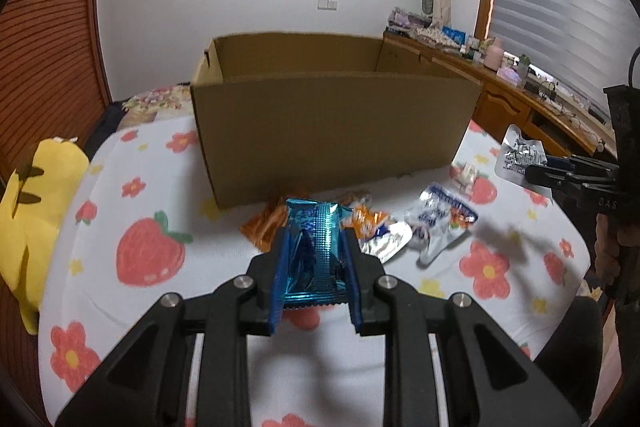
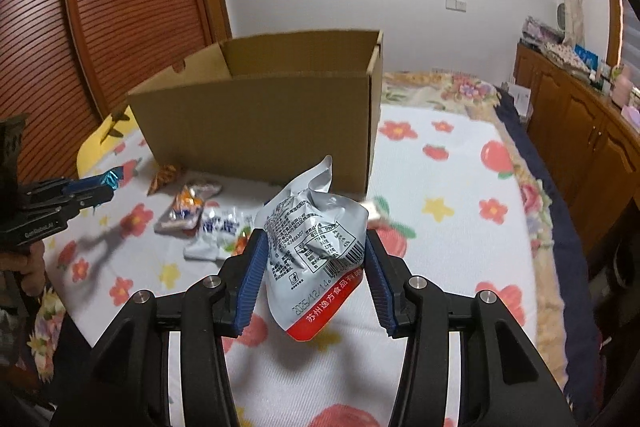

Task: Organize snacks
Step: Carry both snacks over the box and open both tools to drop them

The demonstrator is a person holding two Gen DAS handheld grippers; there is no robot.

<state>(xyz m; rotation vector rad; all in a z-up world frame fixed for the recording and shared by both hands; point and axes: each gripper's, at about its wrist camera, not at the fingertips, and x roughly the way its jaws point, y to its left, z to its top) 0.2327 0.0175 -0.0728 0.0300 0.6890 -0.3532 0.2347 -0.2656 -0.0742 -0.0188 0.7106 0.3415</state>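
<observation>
Left gripper [image 1: 316, 251]: its blue-padded fingers are pinching a shiny blue foil packet [image 1: 316, 247], held clear above the bed; the print on the packet is too blurred to read.
Right gripper [image 2: 314, 261]: its fingers are clamped on a puffed grey snack bag [image 2: 316, 247] with a red bottom band, also held above the bed. The bag's back shows a barcode, a nutrition table, the date 2025/12/14 and white Chinese characters on the red band.
Bedspread [image 1: 132, 291]: white, printed with strawberries and red and yellow flowers.
Loose snacks: an orange packet [image 1: 266, 227], an orange-and-silver packet [image 1: 376, 231] and a white packet with blue lettering [image 1: 440, 217] lie on the bedspread between the grippers and the box; their writing is unreadable.
Cardboard box [image 1: 332, 131]: plain brown, open at the top, standing on the bed just beyond the loose snacks.
Yellow plush toy [image 1: 36, 211]: lies at the bed's left edge.
Wooden cabinet [image 2: 580, 131]: along the far right wall, its top crowded with small items.
</observation>
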